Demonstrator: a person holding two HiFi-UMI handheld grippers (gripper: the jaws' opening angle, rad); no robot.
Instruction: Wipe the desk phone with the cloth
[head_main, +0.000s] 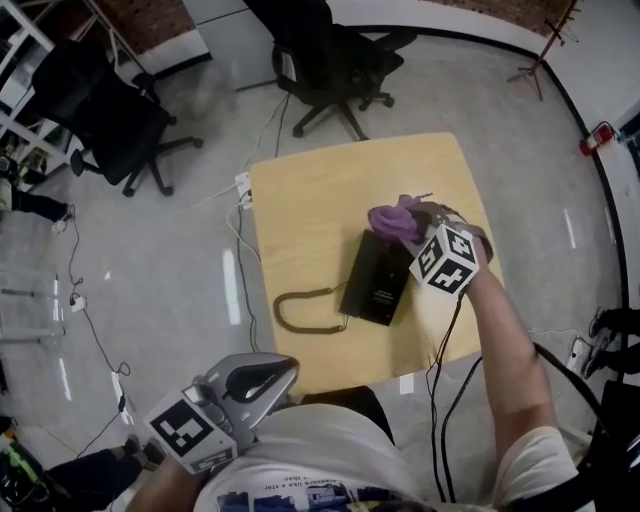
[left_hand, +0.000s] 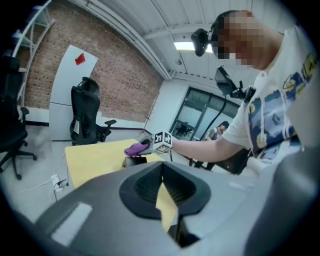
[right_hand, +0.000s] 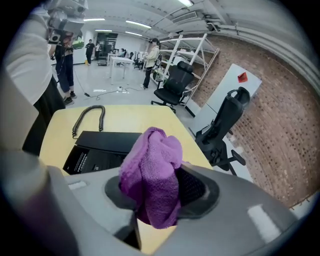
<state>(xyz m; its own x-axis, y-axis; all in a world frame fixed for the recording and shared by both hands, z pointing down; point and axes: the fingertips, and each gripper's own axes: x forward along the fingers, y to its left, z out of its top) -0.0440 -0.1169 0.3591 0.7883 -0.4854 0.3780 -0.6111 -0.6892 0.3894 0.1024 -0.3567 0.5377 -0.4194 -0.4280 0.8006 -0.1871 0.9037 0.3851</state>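
A black desk phone (head_main: 378, 278) lies flat on the wooden table (head_main: 310, 210), its coiled cord (head_main: 305, 310) looped to its left. My right gripper (head_main: 408, 224) is shut on a bunched purple cloth (head_main: 393, 220) over the phone's far end. In the right gripper view the cloth (right_hand: 152, 170) fills the jaws of the gripper (right_hand: 152, 202), with the phone (right_hand: 102, 147) and cord (right_hand: 87, 119) beyond. My left gripper (head_main: 285, 368) hangs off the table's near edge, shut and holding nothing. From the left gripper (left_hand: 165, 205) I see the cloth (left_hand: 134, 148) and phone (left_hand: 134, 161) far off.
Black office chairs (head_main: 335, 60) (head_main: 110, 120) stand on the floor beyond the table. A power strip (head_main: 243, 190) and cables lie at the table's left. A red fire extinguisher (head_main: 597, 138) sits at the right. People stand in the room's far background (right_hand: 150, 55).
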